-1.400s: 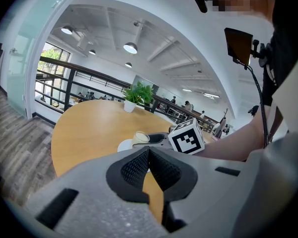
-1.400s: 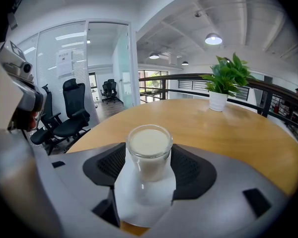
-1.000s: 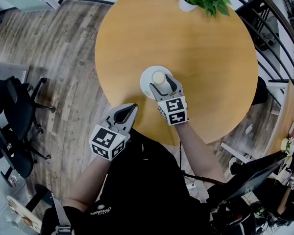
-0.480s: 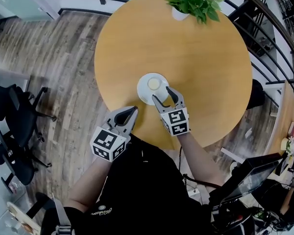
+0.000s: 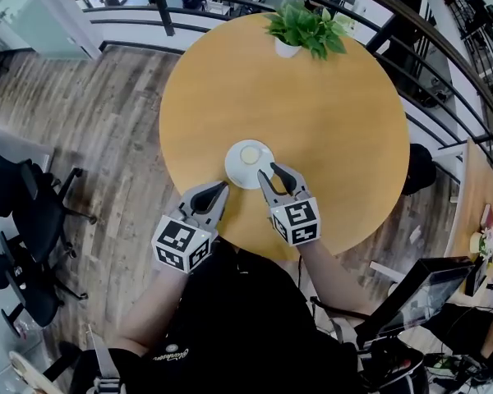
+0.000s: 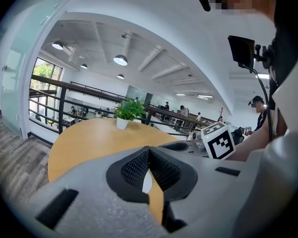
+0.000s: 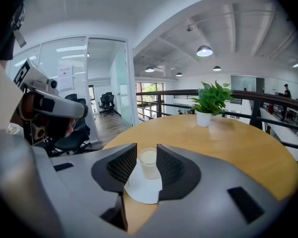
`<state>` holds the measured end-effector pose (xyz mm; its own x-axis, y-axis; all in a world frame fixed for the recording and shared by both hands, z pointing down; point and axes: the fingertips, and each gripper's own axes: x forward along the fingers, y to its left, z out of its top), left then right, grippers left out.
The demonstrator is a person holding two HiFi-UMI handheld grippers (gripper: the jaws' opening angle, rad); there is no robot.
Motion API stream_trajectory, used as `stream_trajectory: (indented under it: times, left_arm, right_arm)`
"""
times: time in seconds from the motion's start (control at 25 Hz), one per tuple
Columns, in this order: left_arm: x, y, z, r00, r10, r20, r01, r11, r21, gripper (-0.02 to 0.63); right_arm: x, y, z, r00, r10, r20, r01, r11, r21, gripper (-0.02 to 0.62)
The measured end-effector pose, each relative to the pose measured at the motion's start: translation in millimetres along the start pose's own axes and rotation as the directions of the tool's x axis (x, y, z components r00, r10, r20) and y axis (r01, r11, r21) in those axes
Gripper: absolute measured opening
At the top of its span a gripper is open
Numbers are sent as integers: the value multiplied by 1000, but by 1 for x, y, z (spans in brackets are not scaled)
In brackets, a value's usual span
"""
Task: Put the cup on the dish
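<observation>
The cup (image 5: 250, 154) is seen upright on the dish (image 5: 232, 171) at frame centre, just above the right gripper (image 5: 268, 171). Its jaws, just narrowed, grip nothing. The left gripper (image 5: 222, 186), slightly farther off, is closed and empty.

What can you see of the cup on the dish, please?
The cup is small, pale and slightly translucent, straight-sided, with no handle visible. It stands upright on the round white dish, toward its far side, on the round wooden table. Only the dish touches it; its contents cannot be told.
</observation>
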<state>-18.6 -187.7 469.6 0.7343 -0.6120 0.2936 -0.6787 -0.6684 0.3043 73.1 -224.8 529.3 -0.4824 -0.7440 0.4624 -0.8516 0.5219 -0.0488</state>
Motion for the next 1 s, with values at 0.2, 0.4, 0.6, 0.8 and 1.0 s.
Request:
stream_trajectory:
  times: [0.2,0.4,0.6,0.8,1.0]
  left_arm:
    - [0,-5,25,999,6,53,-8,999,42,-6]
    - [-1,-12,47,995,17,93,-24,997,72,-6]
    - [-3,-28,62,993,-2,120,-10,995,95,-6]
    - [-10,-30,88,986,-2,168,-19,993,120,-6]
    - [-15,-36,98,981,-5,194,-21,991,132,-6]
  right_arm:
    - [-21,8,32,998,15,65,-15,1000,10,104]
    - [-47,13,72,988,9,157,-12,1000,16,91]
    - [-72,27,102,975,27,220,-30,1000,9,87]
    - [-82,37,127,961,45,271,-47,999,1,80]
    - [-93,49,138,952,67,300,-69,998,-2,74]
